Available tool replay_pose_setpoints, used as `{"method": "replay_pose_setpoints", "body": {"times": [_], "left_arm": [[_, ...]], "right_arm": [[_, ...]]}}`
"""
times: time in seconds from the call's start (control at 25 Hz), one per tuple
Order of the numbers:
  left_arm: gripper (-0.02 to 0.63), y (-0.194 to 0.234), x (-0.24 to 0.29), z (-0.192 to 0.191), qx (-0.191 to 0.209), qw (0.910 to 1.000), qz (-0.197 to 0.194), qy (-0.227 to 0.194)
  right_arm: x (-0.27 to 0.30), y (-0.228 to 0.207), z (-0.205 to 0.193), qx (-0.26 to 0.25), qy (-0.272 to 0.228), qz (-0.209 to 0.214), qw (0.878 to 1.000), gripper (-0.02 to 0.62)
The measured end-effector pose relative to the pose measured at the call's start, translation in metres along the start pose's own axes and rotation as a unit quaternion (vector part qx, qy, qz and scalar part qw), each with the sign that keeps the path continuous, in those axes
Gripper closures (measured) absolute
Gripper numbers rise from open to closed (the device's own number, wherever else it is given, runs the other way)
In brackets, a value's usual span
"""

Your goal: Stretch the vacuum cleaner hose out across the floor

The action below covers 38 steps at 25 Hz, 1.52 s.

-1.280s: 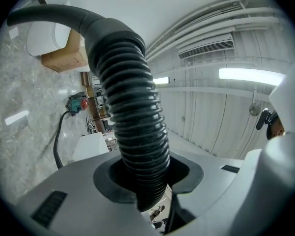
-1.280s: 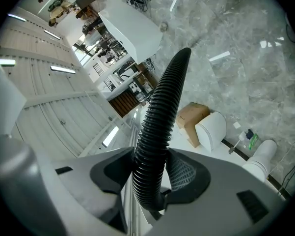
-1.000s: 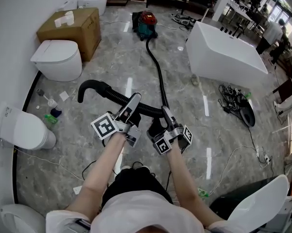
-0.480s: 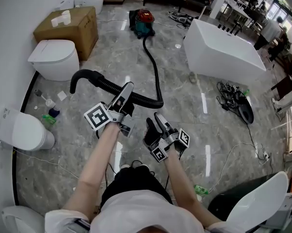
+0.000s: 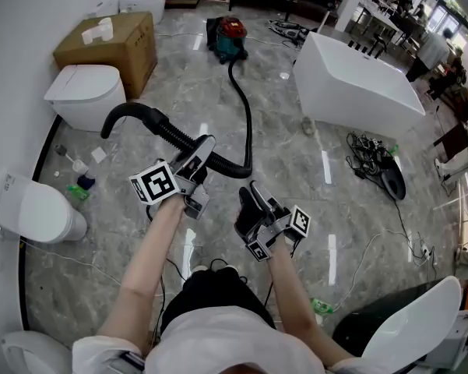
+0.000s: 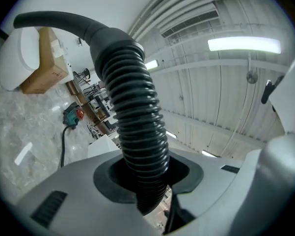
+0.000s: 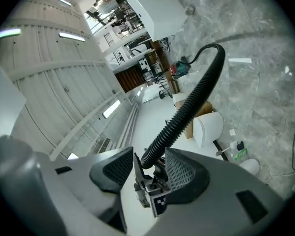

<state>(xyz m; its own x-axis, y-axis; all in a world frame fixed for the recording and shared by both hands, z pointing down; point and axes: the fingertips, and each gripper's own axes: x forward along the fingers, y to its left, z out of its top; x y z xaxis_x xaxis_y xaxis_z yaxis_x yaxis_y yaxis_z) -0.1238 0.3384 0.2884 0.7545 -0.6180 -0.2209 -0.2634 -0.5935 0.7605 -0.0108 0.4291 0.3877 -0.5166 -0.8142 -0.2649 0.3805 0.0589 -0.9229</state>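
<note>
Vacuum cleaner hose: a ribbed black length sits between the jaws of your left gripper. Both pads press on it, so the jaws are closed partway round the hose and it is carried in the air.

Your right gripper has its jaws standing apart with nothing between the pads. The hose shows beyond them, not touching.

Landmark: red and teal vacuum canister.
- The hose leaves the canister and runs along the marble floor toward you. It makes a tight bend, then rises into the left gripper.
- Past that grip it carries on to the smooth curved wand end, which hangs free. That end is nearer you than the canister and off to its left.
- The right gripper sits on your side of the bend, farther from the canister than the left gripper.
- A cardboard box stands left of the canister. A white toilet is left of it too and nearer you.
- A white bathtub stands right of the canister.
</note>
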Motion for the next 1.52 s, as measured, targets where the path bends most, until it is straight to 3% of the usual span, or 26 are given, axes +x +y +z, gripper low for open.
{"method": "replay_pose_setpoints", "body": {"times": [0.2, 0.44, 0.72, 0.92, 1.12, 1.28, 1.52], "left_arm": [[0.459, 0.008, -0.002, -0.029, 0.038, 0.9962, 0.007, 0.078], [0.459, 0.012, -0.004, -0.044, 0.076, 0.988, 0.0, 0.134], [0.459, 0.01, -0.003, -0.068, 0.146, 0.9676, -0.005, 0.206], [0.457, 0.008, -0.004, -0.088, 0.213, 0.9391, -0.011, 0.269], [0.457, 0.009, -0.007, -0.117, 0.277, 0.8992, -0.026, 0.338], [0.457, 0.009, -0.011, -0.142, 0.301, 0.8692, -0.039, 0.39], [0.457, 0.003, -0.013, -0.176, 0.309, 0.8402, -0.065, 0.441]], "right_arm": [[0.004, 0.005, 0.001, -0.041, 0.005, -0.01, 0.999, 0.39], [0.004, 0.006, 0.007, -0.105, 0.008, -0.04, 0.994, 0.391], [0.004, 0.013, 0.005, -0.231, 0.034, -0.098, 0.967, 0.39], [0.012, 0.024, 0.0, -0.314, 0.046, -0.117, 0.941, 0.39], [0.018, 0.032, -0.007, -0.369, 0.06, -0.116, 0.92, 0.39], [0.029, 0.041, -0.025, -0.415, 0.091, -0.102, 0.899, 0.39], [0.028, 0.044, -0.028, -0.426, 0.101, -0.107, 0.893, 0.35]]}}
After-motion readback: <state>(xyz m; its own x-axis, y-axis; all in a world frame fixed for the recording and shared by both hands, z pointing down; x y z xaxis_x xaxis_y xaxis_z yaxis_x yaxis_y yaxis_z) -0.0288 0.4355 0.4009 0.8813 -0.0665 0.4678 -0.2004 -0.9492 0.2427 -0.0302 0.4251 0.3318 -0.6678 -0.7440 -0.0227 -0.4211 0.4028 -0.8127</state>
